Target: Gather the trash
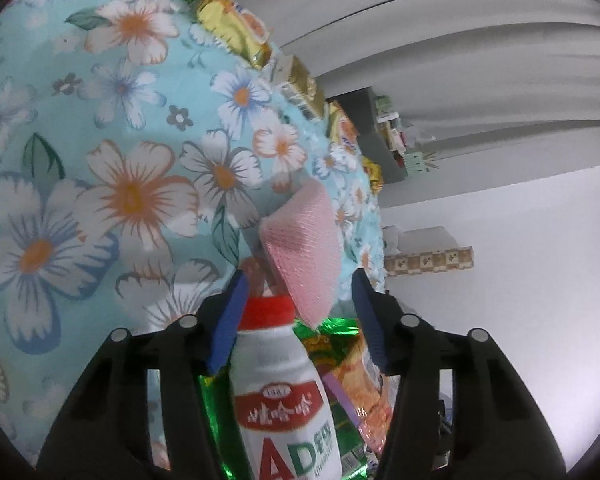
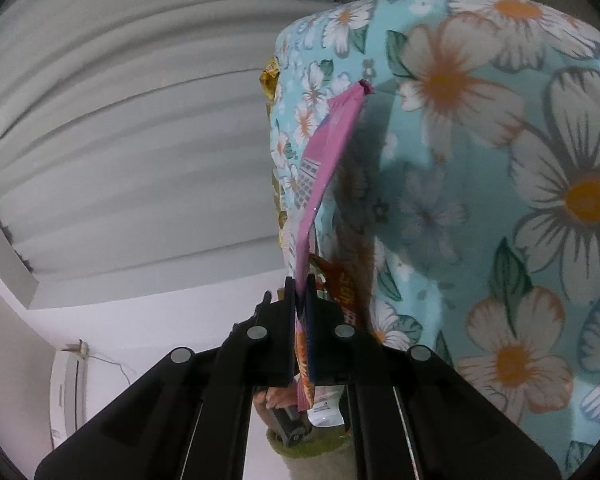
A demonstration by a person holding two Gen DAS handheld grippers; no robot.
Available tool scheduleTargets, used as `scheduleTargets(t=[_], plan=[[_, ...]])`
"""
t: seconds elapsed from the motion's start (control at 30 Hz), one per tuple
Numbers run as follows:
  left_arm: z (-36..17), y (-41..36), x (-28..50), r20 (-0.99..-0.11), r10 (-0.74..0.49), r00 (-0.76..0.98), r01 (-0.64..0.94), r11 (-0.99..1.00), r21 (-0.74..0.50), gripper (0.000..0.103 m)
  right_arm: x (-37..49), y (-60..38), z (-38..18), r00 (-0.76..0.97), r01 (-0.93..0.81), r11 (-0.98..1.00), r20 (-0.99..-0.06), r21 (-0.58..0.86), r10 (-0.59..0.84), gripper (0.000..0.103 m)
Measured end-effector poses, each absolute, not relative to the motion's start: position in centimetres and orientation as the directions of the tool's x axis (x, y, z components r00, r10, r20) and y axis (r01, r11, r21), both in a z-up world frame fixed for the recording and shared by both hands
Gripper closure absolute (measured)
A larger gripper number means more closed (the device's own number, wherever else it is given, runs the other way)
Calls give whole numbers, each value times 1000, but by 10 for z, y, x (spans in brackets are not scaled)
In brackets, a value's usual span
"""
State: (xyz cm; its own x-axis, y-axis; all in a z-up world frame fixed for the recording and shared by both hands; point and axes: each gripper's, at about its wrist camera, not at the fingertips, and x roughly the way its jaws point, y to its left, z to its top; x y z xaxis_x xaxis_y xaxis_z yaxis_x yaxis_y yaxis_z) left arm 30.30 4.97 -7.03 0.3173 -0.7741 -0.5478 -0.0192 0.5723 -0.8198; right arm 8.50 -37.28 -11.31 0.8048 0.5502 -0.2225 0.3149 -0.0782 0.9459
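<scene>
Against the floral cloth [image 1: 100, 160], your left tool [image 1: 298, 320] stands with its blue pads spread apart. A white bottle [image 1: 284, 392] with a red cap rises between them, close to the left pad; whether that pad touches it cannot be told, and the right pad is well clear of it. A pink foam net [image 1: 302, 248] hangs just above the cap, tilted, and lies against the cloth. Behind the bottle, between the pads, sit a green foil wrapper [image 1: 332, 328] and an orange snack bag [image 1: 364, 384]. Gold wrappers [image 1: 236, 28] line the cloth's far edge, and beyond that edge a shelf [image 1: 392, 136] and a patterned box [image 1: 428, 260] stand before the white wall.

In your right wrist view, the right tool [image 2: 301, 292] is clamped on a pink wrapper [image 2: 328, 152], its jaws pressed together on the film. The wrapper runs up from the jaws along the same cloth [image 2: 500, 160], near the cloth's edge, its twisted tip touching or just off the fabric. A red snack bag [image 2: 340, 284] shows just beside the jaws, against the cloth. A gold wrapper [image 2: 269, 76] peeks past the cloth's edge. Grey curtains [image 2: 120, 140] hang beyond.
</scene>
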Motion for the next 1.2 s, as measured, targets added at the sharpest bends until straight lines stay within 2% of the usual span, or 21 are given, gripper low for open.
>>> scheduleTargets(t=[0.17,0.33,0.63,1.2], plan=[[-78,45,310,-553,-774,309,-49,568,-822,67,83,-377,-117,805,312,-98,-208,945,556,98],[-84,41,315,-544,-780,307,-61,555,-830,70,76,-377,-124,804,310,-101,-204,945,559,98],[-87,33,322,-533,-787,311,-69,541,-838,83,79,-374,-126,805,311,-102,-205,945,557,98],[-60,26,319,-462,-818,343,-4,490,-872,87,67,-382,-109,829,275,-113,-175,955,532,98]])
